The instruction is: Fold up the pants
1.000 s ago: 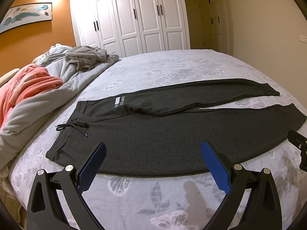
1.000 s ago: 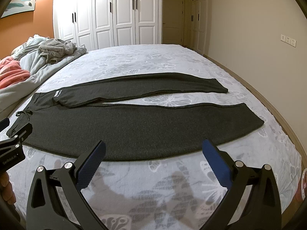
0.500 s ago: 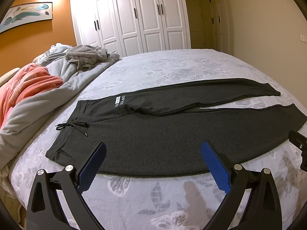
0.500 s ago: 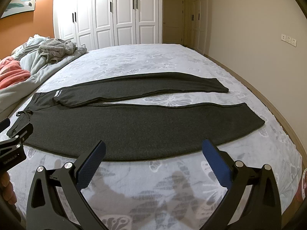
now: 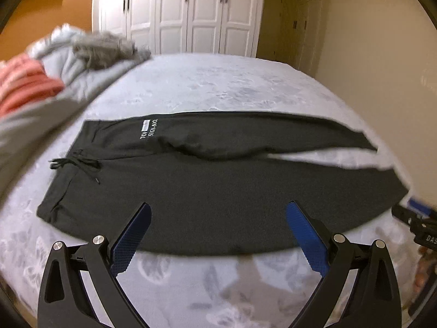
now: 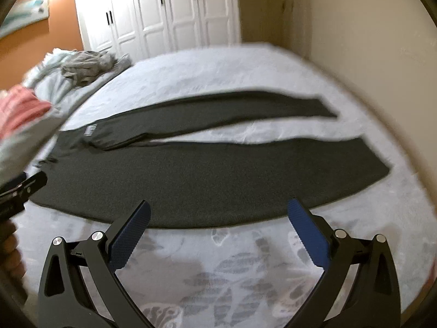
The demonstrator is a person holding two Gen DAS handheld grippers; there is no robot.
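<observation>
The dark pants lay flat on the bed, long axis running nine to three o'clock, waistband at nine, both legs spread toward three. The left gripper hovered at the near edge toward the waist half, jaws spread wide, holding nothing. The right gripper hung likewise spread and empty, nearer the cuffs. Motion blur softened both views, so contact looked unlikely rather than certain. White wardrobes stood at twelve; heaped bedding at ten.
</observation>
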